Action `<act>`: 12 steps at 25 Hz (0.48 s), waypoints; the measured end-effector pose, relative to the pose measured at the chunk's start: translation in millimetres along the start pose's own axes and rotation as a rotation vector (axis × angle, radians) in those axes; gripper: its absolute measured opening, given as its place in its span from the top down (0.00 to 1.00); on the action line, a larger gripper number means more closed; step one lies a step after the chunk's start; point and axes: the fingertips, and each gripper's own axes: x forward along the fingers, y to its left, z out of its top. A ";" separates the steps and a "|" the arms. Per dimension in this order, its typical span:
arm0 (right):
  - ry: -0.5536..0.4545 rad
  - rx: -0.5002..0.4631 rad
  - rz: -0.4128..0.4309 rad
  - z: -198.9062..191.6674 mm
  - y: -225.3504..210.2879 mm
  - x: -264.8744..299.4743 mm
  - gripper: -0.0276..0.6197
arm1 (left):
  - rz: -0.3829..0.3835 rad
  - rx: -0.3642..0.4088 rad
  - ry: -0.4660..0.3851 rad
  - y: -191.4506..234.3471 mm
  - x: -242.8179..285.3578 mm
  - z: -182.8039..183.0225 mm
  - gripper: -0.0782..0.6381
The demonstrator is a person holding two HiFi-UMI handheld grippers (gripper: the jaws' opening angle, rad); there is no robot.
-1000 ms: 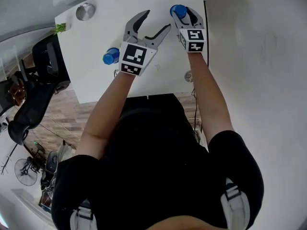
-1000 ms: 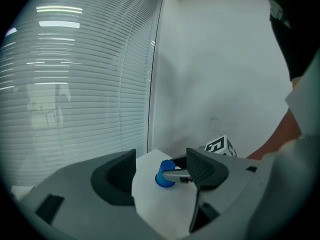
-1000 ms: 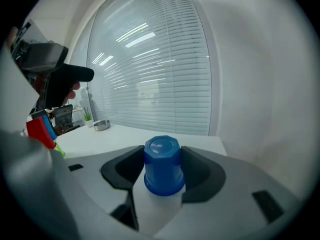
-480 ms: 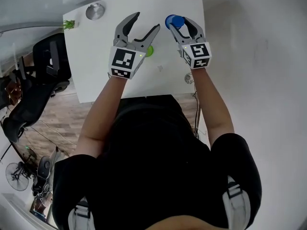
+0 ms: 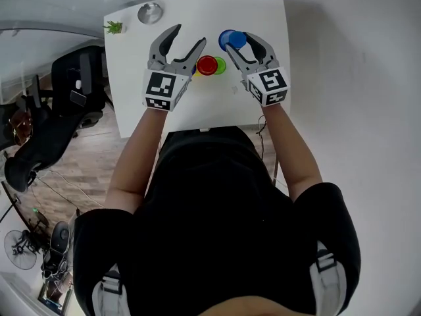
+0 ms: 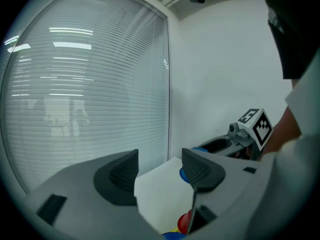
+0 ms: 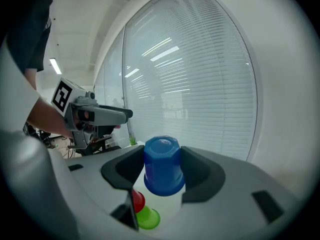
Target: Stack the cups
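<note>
- Left gripper [image 5: 189, 36]: left of the red cup [image 5: 207, 65], raised over the white table [image 5: 197, 107]. Jaws apart and have just been closing; nothing between them.
- Green cup [image 5: 221, 65]: just beside the red cup on its right, both on the table.
- Right gripper [image 5: 240, 41]: right of the red cup and a little beyond it. Jaws pressed on a blue cup [image 7: 163, 166], held upside down, clear of the table.
- Small potted plant [image 5: 114, 27]: well left of the red cup, at the far table corner.
- Round silver object [image 5: 150, 12]: beyond the red cup to the left, near the far edge.
</note>
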 end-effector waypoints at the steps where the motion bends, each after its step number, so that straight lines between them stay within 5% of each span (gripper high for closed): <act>1: 0.001 -0.006 0.006 1.7 8.3 -0.6 0.60 | 0.003 -0.001 0.001 2.0 -7.1 -1.2 0.51; 12: 0.035 -0.057 0.065 -4.2 84.9 10.3 0.60 | 0.010 -0.011 0.011 21.7 -63.1 -25.3 0.54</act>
